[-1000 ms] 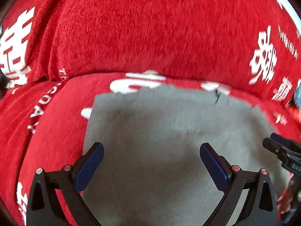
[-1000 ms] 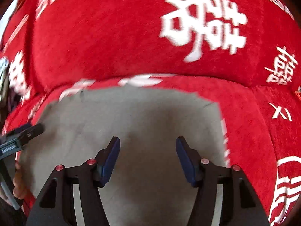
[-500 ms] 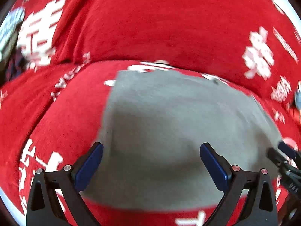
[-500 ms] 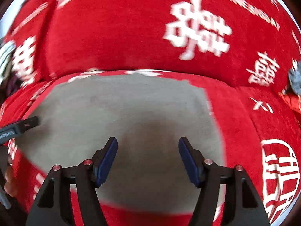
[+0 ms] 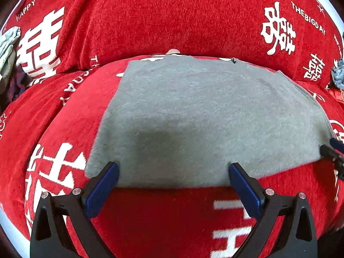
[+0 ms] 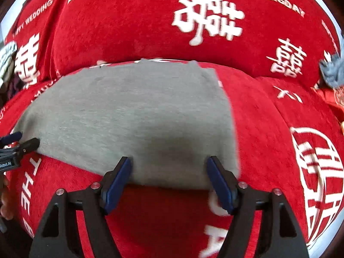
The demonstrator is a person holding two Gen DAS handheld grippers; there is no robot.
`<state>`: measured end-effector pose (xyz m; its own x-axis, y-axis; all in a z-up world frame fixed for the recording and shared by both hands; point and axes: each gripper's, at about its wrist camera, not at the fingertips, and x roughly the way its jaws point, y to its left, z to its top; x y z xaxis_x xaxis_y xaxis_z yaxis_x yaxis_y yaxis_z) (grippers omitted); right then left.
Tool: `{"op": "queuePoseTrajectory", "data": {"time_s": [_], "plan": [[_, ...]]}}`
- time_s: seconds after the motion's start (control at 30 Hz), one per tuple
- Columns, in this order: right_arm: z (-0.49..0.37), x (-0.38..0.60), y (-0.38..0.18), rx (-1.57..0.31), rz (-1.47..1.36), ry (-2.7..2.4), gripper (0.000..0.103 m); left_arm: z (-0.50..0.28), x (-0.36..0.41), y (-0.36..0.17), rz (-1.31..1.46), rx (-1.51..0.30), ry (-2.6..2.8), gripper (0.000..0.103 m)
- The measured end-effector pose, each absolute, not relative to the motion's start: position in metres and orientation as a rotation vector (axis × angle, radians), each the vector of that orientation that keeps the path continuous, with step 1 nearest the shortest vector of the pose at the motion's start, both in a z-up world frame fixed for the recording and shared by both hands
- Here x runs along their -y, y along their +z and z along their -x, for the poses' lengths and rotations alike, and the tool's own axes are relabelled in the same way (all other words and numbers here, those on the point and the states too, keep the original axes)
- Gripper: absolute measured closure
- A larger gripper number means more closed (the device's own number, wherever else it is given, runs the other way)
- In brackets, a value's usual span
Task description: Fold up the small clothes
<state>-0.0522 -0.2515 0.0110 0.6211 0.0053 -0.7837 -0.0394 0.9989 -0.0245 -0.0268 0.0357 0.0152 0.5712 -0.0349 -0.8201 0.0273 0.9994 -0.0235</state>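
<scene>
A red sofa cover (image 5: 150, 25) with white lettering fills both views, and the grey folded garment (image 5: 204, 116) lies flat across mid-frame, its long axis left to right. Its near edge sits just ahead of both tongs: the left tongs (image 5: 172, 185) gape wide and empty at the lower left corner, and the right tongs (image 6: 169, 178), empty and opening, straddle the lower right edge equally close.

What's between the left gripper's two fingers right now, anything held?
Nothing held. In the left wrist view, the left gripper stands open over the near edge of the grey garment; only that hem and the red printed cover show between its fingers.

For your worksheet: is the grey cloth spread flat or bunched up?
Spread flat: the grey cloth lies smooth on the red cover, edges straight.
</scene>
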Motion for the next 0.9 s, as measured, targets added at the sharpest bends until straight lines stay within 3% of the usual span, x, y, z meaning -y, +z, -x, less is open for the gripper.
{"op": "queuePoseTrajectory", "data": {"time_s": [0.27,0.4,0.8,0.87,0.9], "plan": [[0.061,0.258,0.034,-0.863,-0.026,-0.006,0.026,0.038,-0.061,0.028,0.091,-0.953,0.012,0.001],[0.057,0.246,0.039,-0.875,-0.001,0.014,0.026,0.027,-0.098,0.013,0.266,-1.019,0.017,0.001],[0.019,0.173,0.049,-0.907,0.072,0.148,0.026,-0.005,-0.113,0.007,0.577,-0.939,-0.289,0.002],[0.003,0.16,0.058,-0.912,0.074,0.185,0.026,-0.006,-0.122,0.002,0.651,-0.918,-0.337,0.033],[-0.008,0.15,0.063,-0.917,0.077,0.21,0.026,-0.009,-0.125,-0.003,0.682,-0.925,-0.346,0.04]]}}
